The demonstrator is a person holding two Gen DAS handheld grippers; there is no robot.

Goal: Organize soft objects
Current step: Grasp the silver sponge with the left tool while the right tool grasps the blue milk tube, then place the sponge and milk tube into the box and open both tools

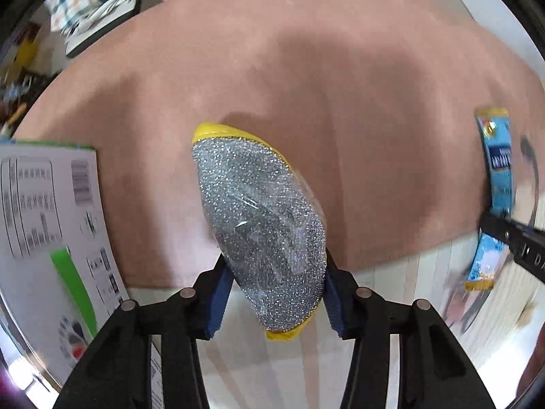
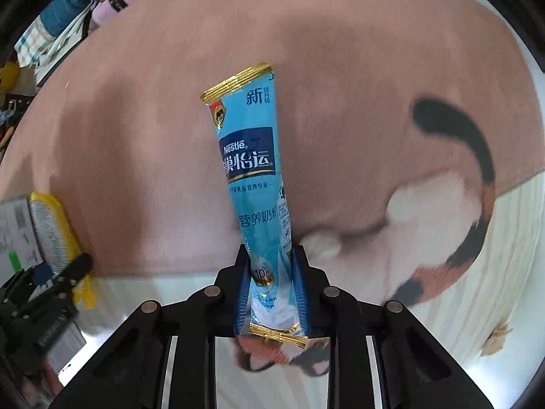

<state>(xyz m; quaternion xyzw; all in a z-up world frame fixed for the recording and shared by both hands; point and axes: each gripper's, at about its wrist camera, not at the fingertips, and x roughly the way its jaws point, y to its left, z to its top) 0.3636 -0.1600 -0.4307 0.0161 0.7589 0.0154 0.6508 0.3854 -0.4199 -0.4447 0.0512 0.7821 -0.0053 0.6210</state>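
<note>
Midway, seemingly: left gripper [image 1: 276,293] clenched on wrapped scouring sponge [image 1: 262,228], right gripper [image 2: 270,293] grasping blue milk-powder sachet [image 2: 255,177]; both aloft, unplaced.

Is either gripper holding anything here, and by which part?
Left gripper clamps the silver scouring sponge near its lower end. Right gripper clamps the blue milk powder sachet near its bottom seal.

Bright daylight; soft broad shadows on pink mat [image 1: 340,68]; strong fisheye bending, motion blur at edges.
</note>
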